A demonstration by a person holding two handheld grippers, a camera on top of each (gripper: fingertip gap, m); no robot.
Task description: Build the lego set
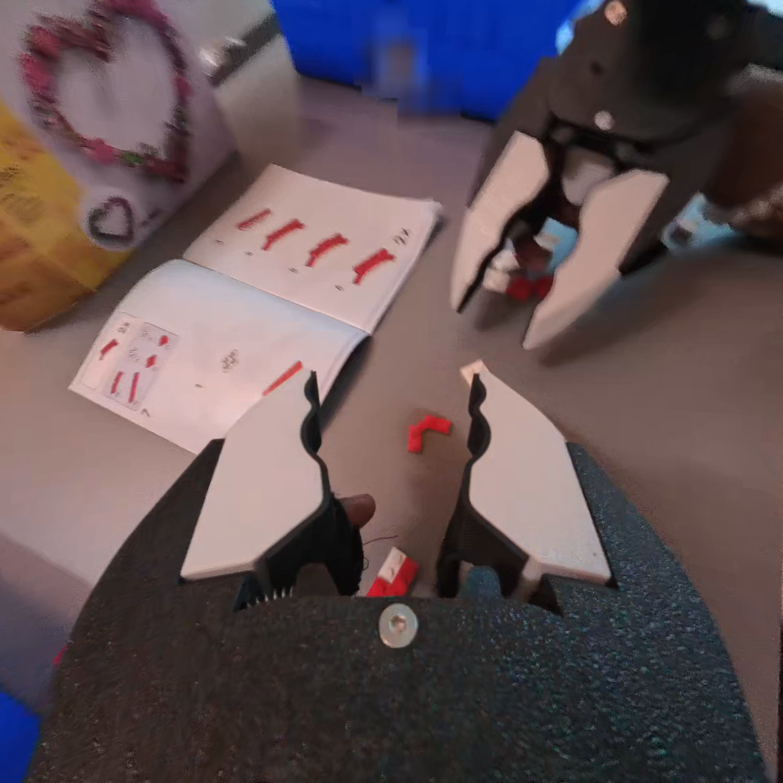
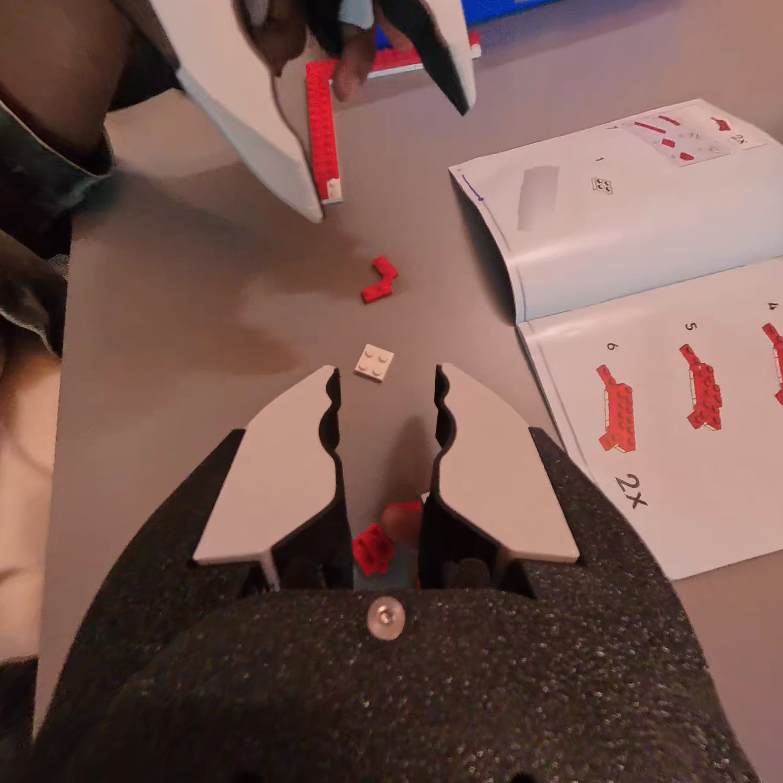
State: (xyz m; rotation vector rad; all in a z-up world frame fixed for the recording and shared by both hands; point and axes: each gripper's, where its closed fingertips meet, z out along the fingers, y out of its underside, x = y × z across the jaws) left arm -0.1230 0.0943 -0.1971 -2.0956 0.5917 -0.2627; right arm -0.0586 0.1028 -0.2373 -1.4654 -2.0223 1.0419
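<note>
A small red L-shaped piece [image 1: 426,432] [image 2: 380,279] lies on the grey table between the two grippers. A white 2x2 plate [image 2: 375,363] [image 1: 472,368] lies just ahead of my right gripper's tips. A long red plate with a white end [image 2: 324,131] lies under my left gripper. My left gripper [image 1: 394,381] [image 2: 390,163] is open and empty, with the L-shaped piece between its fingers. My right gripper [image 2: 387,370] [image 1: 495,324] is open and empty above the table. Loose red bricks [image 2: 373,551] [image 1: 525,284] lie beneath the right gripper.
An open instruction booklet [image 1: 262,305] [image 2: 656,296] lies flat beside the pieces. A white box with a heart picture [image 1: 106,106], a yellow box [image 1: 34,212] and a blue bin [image 1: 423,51] stand at the far side. A person's sleeve [image 2: 42,169] is at the left.
</note>
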